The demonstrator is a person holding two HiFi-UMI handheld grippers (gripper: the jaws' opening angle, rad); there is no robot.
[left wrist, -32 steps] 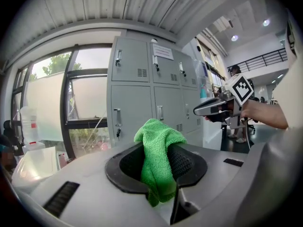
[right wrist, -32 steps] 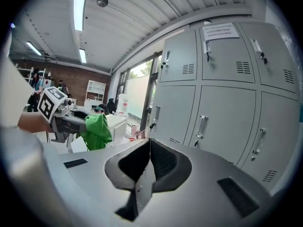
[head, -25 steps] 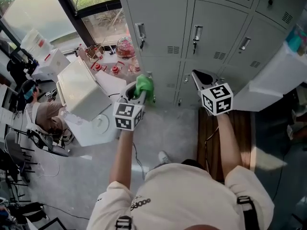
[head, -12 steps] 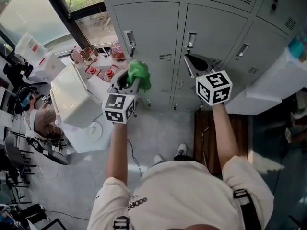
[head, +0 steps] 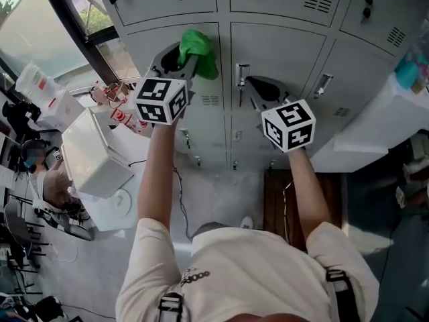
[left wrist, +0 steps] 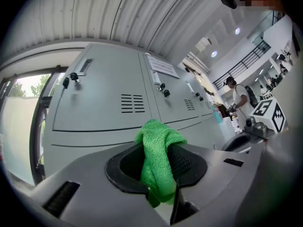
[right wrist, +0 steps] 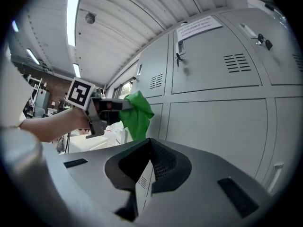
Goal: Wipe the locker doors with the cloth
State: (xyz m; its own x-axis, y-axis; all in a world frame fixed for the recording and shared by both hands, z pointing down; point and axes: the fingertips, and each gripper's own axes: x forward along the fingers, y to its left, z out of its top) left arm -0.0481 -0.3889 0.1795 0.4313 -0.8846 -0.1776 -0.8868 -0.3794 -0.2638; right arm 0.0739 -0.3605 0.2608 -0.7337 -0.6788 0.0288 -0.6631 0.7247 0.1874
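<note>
Grey metal locker doors point(head: 275, 52) fill the wall ahead, each with a vent and a handle. My left gripper point(head: 183, 52) is raised in front of the left door point(head: 144, 42) and is shut on a bright green cloth point(head: 200, 51), which bunches out past the tips close to the door. In the left gripper view the green cloth point(left wrist: 159, 161) hangs clamped between the jaws before the locker doors point(left wrist: 99, 98). My right gripper point(head: 255, 84) stands shut and empty beside a door handle point(head: 242, 76). The right gripper view shows the green cloth point(right wrist: 137, 114) off to its left.
A white box point(head: 94, 154) and cluttered tables sit at the left under a window point(head: 40, 25), with a seated person point(head: 52, 183) beside them. A white counter point(head: 372, 136) juts out at the right. People stand further off point(left wrist: 242, 100).
Both grippers have risen from the low locker row to the row above it. The cloth stays clamped in the left gripper and has moved closer to the door.
</note>
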